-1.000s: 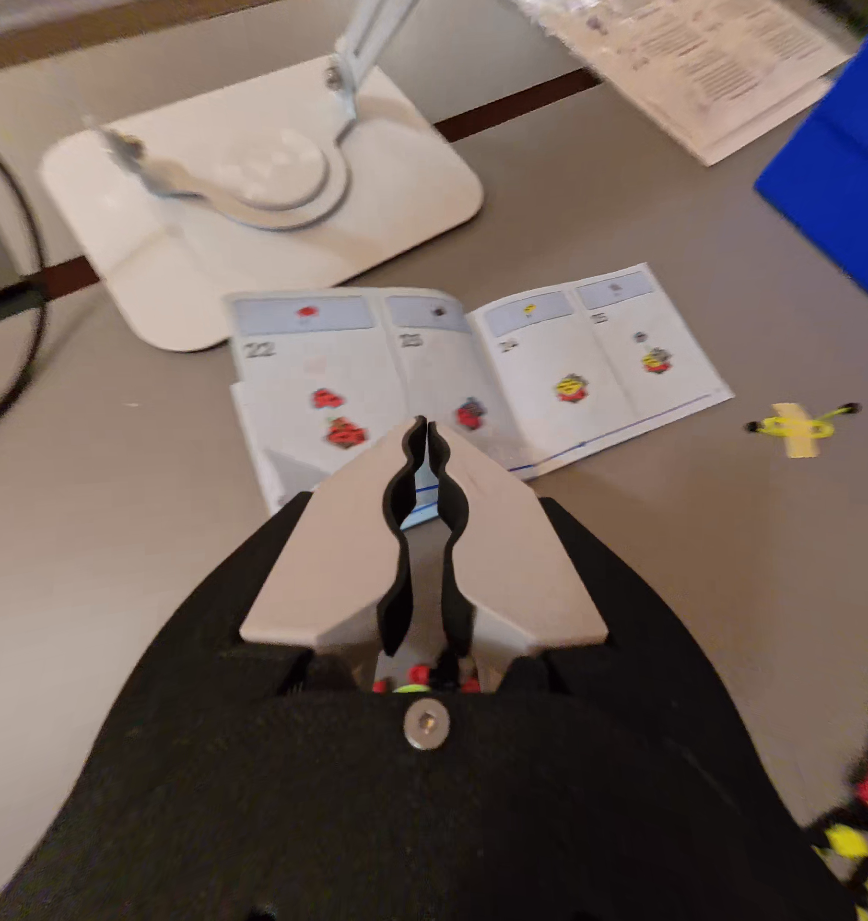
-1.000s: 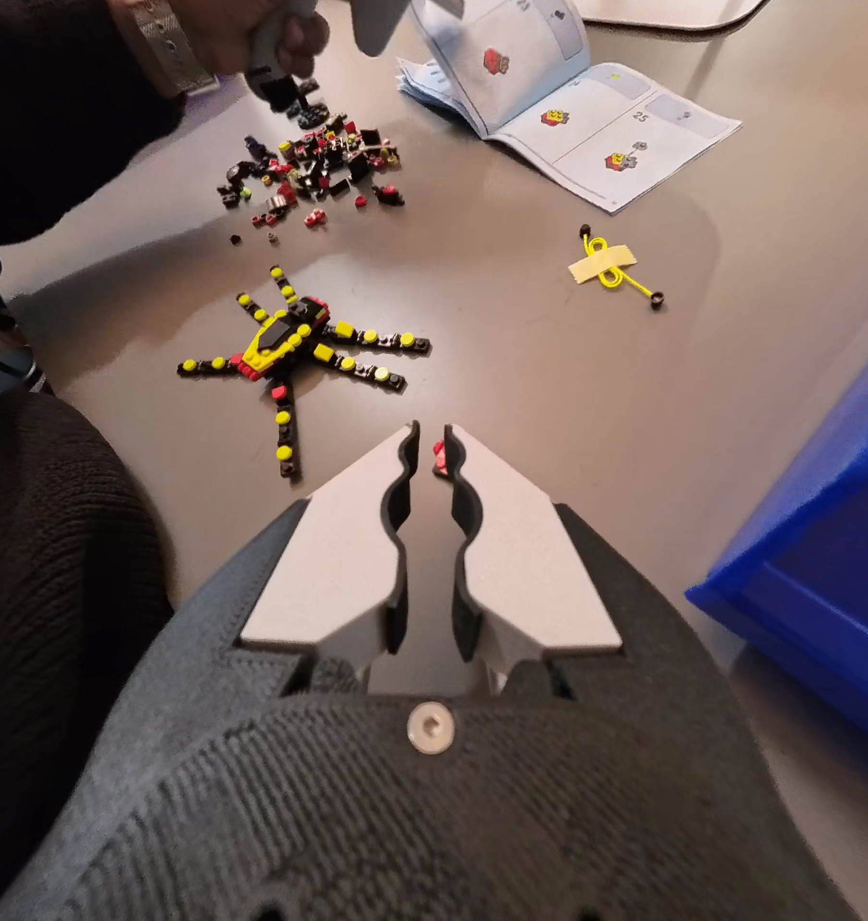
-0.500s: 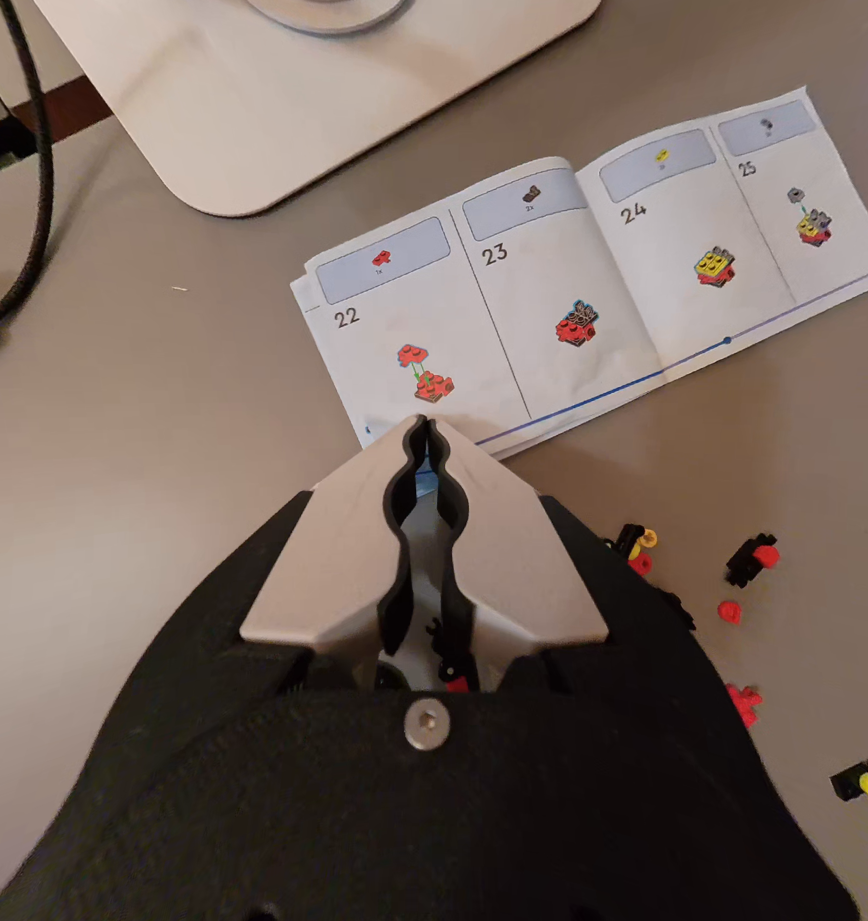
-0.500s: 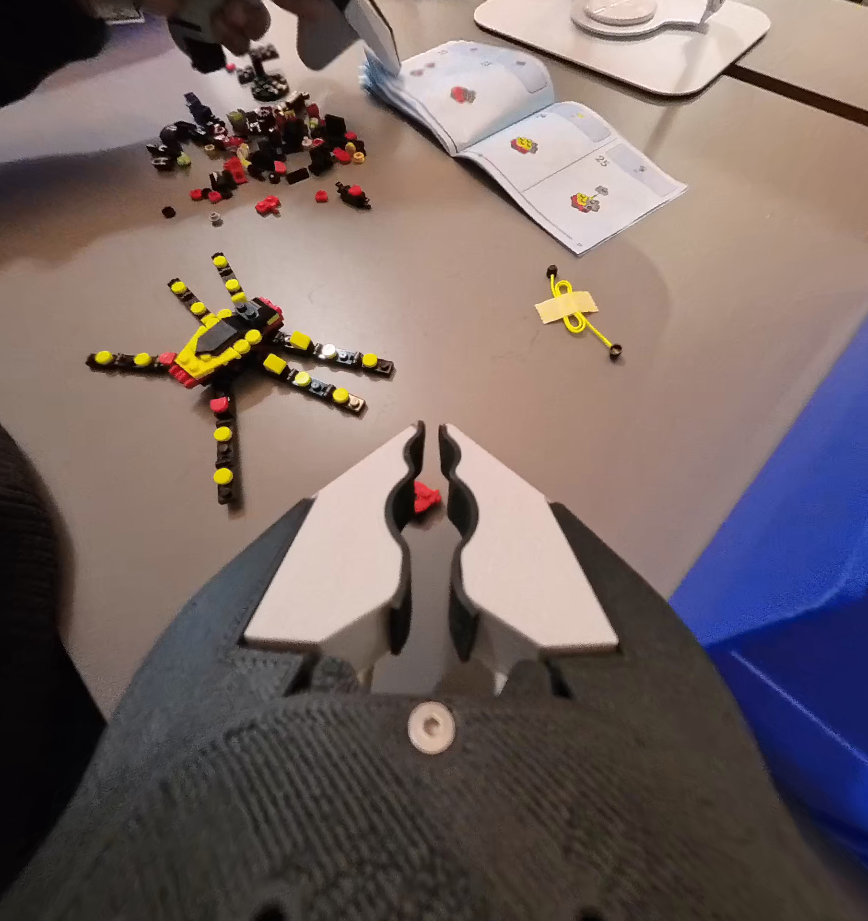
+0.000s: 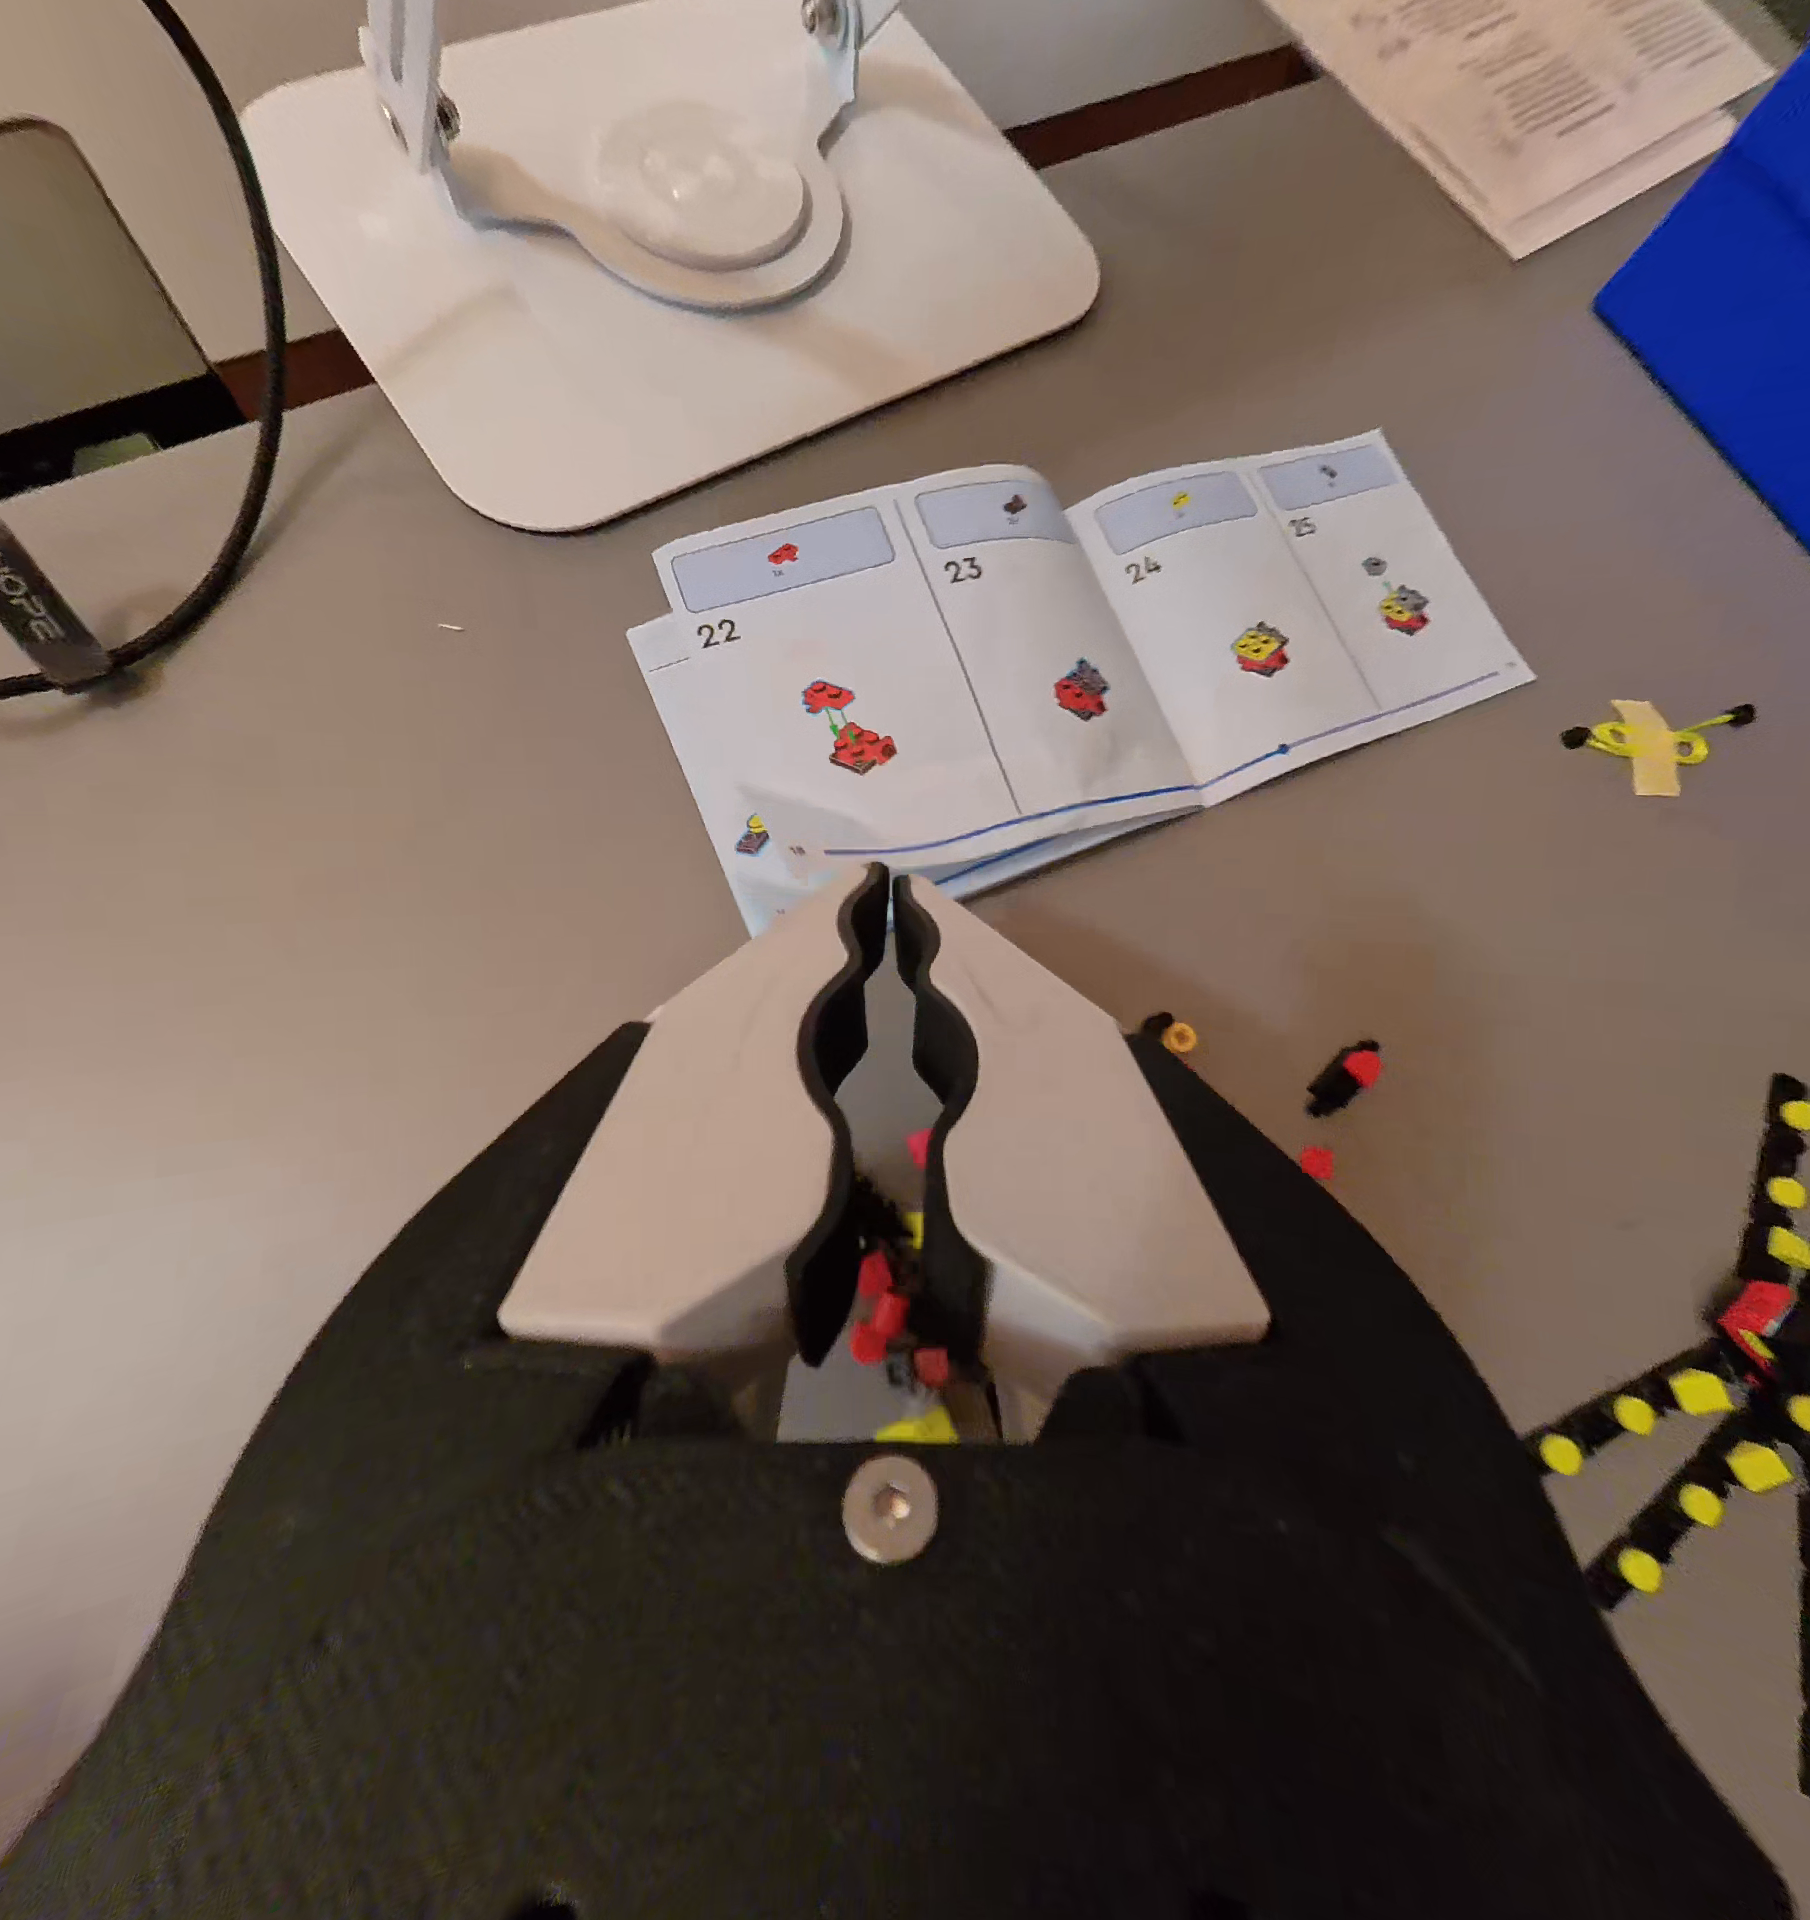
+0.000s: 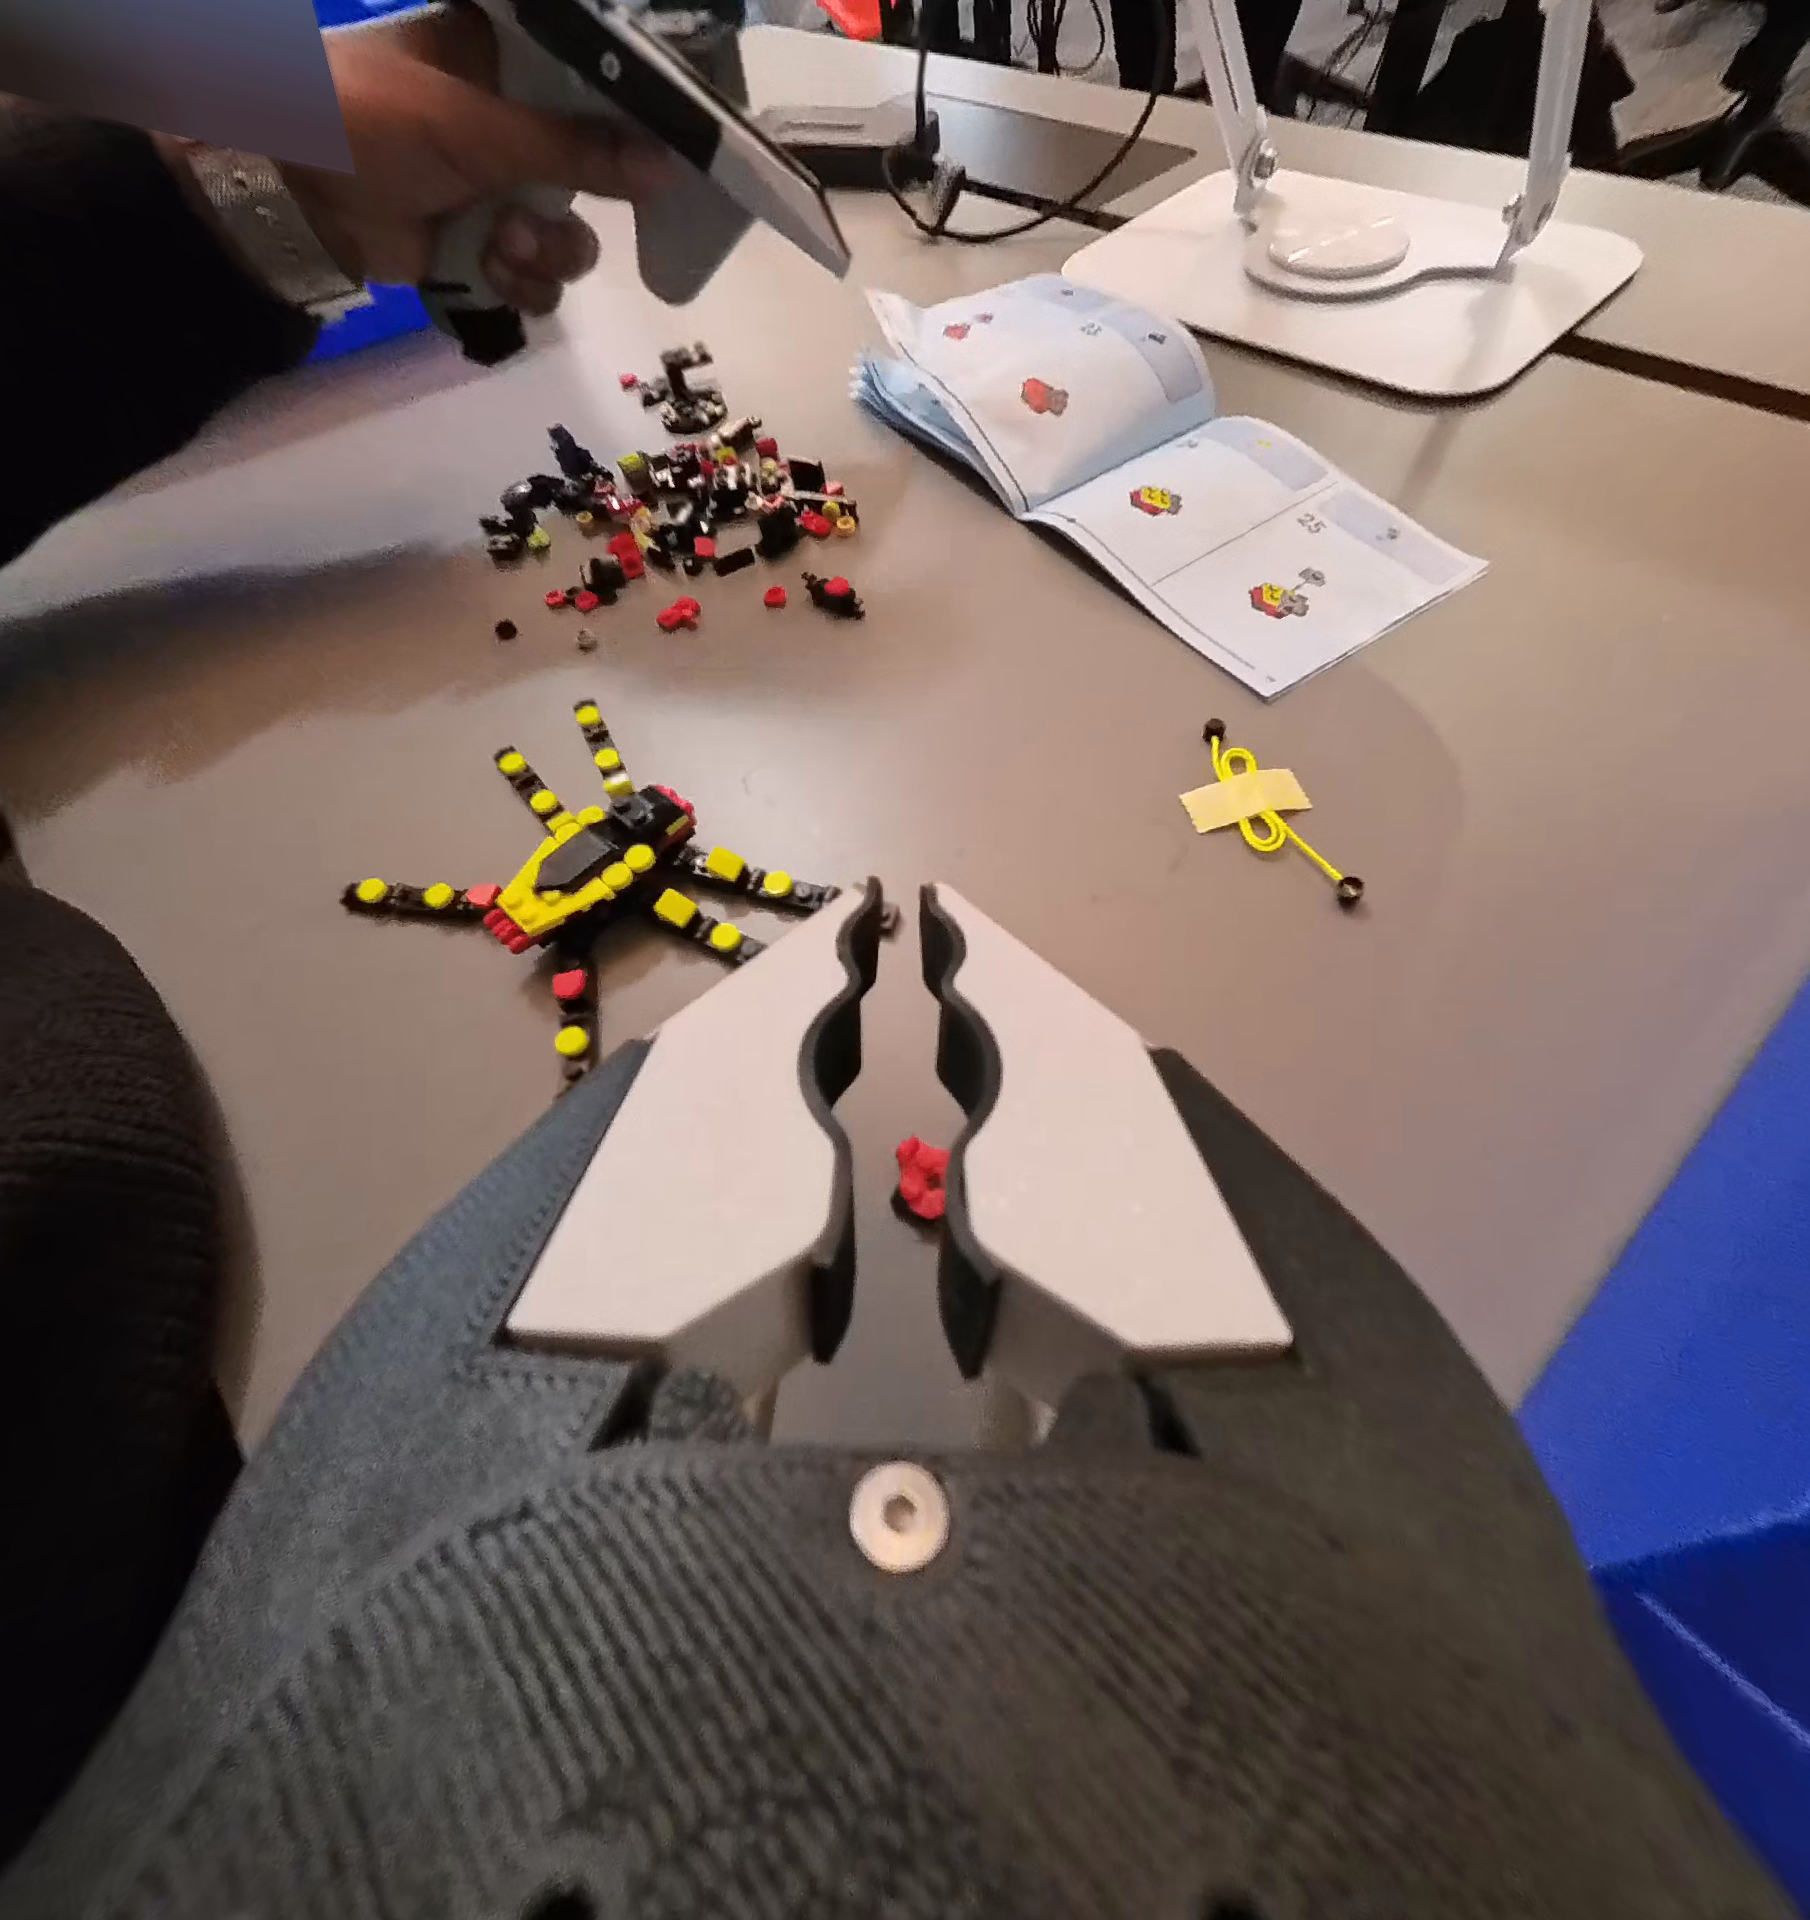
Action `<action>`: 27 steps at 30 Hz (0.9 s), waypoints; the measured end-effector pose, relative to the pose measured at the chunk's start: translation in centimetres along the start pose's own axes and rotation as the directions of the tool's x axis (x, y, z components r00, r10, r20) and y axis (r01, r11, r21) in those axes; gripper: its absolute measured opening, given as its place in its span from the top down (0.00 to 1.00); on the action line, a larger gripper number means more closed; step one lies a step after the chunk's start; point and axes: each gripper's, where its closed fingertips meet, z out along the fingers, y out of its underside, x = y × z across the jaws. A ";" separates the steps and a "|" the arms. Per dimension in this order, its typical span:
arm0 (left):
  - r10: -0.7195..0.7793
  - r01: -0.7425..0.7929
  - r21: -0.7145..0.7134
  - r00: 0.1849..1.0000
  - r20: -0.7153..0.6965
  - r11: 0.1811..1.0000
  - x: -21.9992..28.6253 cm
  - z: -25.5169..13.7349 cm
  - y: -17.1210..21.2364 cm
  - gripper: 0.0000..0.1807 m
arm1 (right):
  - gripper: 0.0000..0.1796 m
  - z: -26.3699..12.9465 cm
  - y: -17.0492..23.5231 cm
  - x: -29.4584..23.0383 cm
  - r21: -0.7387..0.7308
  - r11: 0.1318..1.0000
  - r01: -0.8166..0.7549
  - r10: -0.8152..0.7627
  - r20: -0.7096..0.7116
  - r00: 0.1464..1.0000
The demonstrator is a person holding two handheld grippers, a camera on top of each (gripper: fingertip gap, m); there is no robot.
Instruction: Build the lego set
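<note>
Jaws: the left gripper [image 5: 888, 883] has its tips pressed together on nothing; the right gripper [image 6: 897, 896] stands a narrow slit apart, empty too.

A small red lego piece [image 6: 922, 1176] lies on the grey table [image 6: 984, 748] below the right jaws, seen through their gap back toward the palm, so the right is the nearer; its long axis is too small to tell. The heap of loose black, red and yellow bricks [image 6: 672, 499] sits under the left gripper, the open paper instruction booklet [image 5: 1046, 665] just ahead. The yellow-and-black, long-legged lego model [image 6: 589, 873] lies between heap and right gripper.
</note>
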 end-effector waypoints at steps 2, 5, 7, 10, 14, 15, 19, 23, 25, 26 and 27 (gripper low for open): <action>-0.007 0.007 0.037 1.000 -0.015 0.999 1.1 -1.5 0.1 1.00 | 0.97 -0.3 -0.5 -0.4 0.029 1.000 -0.010 0.009 0.016 1.000; -0.028 0.039 0.118 0.995 -0.095 0.992 4.1 -4.5 0.3 1.00 | 0.97 -0.7 -1.0 -1.1 0.060 0.998 -0.026 0.023 0.045 0.999; -0.044 0.068 0.164 0.988 -0.145 0.984 6.4 -6.5 0.9 0.99 | 0.96 -0.8 -1.1 -1.4 0.067 0.997 -0.029 0.025 0.056 0.998; -0.088 0.135 0.224 0.974 -0.209 0.965 9.6 -9.2 2.7 0.98 | 0.96 -0.9 -1.3 -1.8 0.077 0.997 -0.021 0.016 0.064 0.998; -0.182 0.275 0.266 0.928 -0.326 0.924 13.8 -11.0 6.8 0.92 | 0.96 -1.0 -1.4 -2.3 0.081 0.997 -0.014 0.008 0.077 0.997; -0.199 0.300 0.267 0.917 -0.346 0.916 14.5 -11.1 8.0 0.84 | 0.96 -1.0 -1.4 -2.4 0.080 0.997 -0.011 0.004 0.078 0.997; -0.241 0.337 0.204 0.891 -0.385 0.919 15.3 -11.0 10.5 0.69 | 0.96 -0.7 -1.8 -2.8 0.087 0.996 0.006 -0.014 0.096 0.995; -0.226 0.326 0.237 0.902 -0.367 0.915 14.6 -11.4 10.5 0.67 | 0.96 0.4 -2.4 -3.6 0.088 0.996 0.006 -0.020 0.149 0.989; -0.229 0.328 0.235 0.902 -0.366 0.915 14.5 -11.7 10.9 0.67 | 0.96 0.9 -2.6 -4.0 0.085 0.996 0.020 -0.034 0.168 0.985; -0.231 0.327 0.239 0.905 -0.357 0.914 14.3 -11.9 11.1 0.67 | 0.96 1.2 -2.8 -4.2 0.083 0.996 0.030 -0.045 0.174 0.984; -0.232 0.325 0.246 0.910 -0.343 0.913 14.0 -12.1 11.2 0.67 | 0.96 1.5 -2.9 -4.4 0.080 0.996 0.040 -0.054 0.182 0.982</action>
